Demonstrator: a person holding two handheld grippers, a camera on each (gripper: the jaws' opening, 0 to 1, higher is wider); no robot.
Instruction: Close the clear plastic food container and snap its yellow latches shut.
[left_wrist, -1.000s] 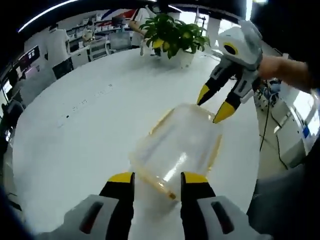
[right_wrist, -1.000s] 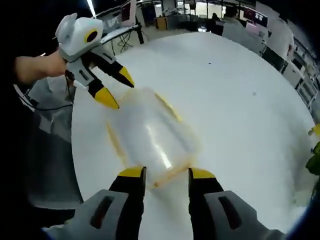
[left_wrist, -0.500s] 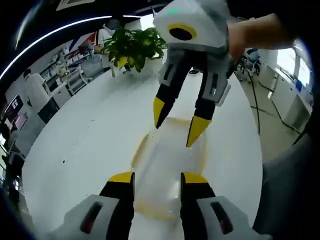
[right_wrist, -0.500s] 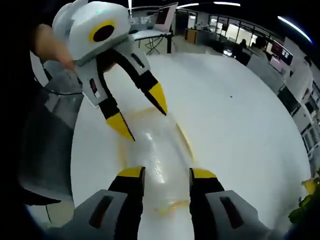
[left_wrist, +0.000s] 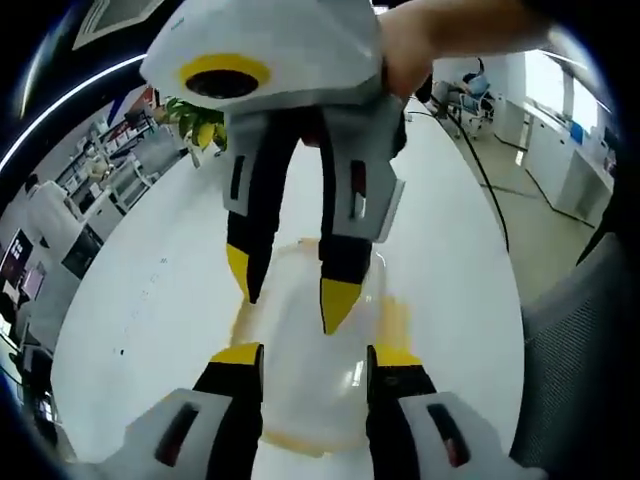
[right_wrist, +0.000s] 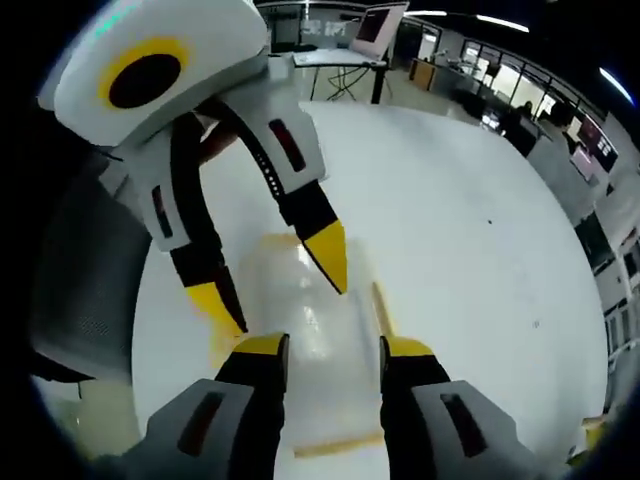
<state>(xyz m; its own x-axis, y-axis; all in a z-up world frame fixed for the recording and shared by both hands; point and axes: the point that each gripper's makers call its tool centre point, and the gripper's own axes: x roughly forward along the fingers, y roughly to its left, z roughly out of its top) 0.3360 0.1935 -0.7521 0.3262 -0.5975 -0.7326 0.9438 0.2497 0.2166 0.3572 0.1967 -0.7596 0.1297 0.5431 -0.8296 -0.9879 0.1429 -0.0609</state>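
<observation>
Clear plastic food container with yellow rim latches (left_wrist: 310, 375) lying on the round white counter (left_wrist: 150, 290), low centre of the left gripper view, lid seemingly down on the base. Left gripper (left_wrist: 313, 362) at the bottom of that frame, jaws apart, straddling the container's near end, probably to steady it. Right gripper (left_wrist: 292, 292) descending from the top of frame, yellow tips apart, poised right over the lid, touching or not unclear; likely positioned to press the lid home. In the right gripper view, same pairing mirrored: right gripper (right_wrist: 327, 352) low centre, left gripper (right_wrist: 282, 282) upper left, container (right_wrist: 300, 330) between them. Yellow side latch (right_wrist: 381, 305) apparently not snapped. Green potted plant (left_wrist: 195, 120) far back, upper left.
</observation>
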